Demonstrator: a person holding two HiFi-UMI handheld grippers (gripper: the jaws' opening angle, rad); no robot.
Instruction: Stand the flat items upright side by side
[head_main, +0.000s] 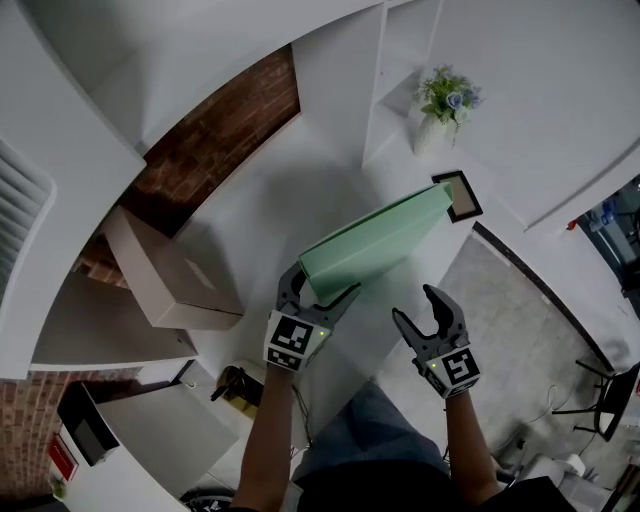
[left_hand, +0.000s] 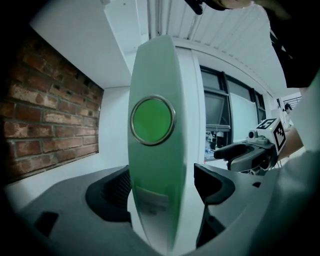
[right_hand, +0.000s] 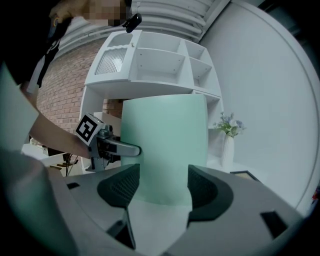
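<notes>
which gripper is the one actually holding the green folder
The left gripper: its jaws are clamped on the spine end of the green folder, carrying it. The right gripper is open and empty, apart from the folder.

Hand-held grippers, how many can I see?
2. The left hand-held gripper clamps the flat mint-green folder; the right hand-held gripper is open beside it, holding nothing.

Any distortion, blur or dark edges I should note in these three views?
Head view: strong fisheye, the white shelving bows. Left gripper view: the green binder bulges, soft up close; black vignette at left. Right gripper view: same barrel curve, dark corners, mosaic patch on top.
</notes>
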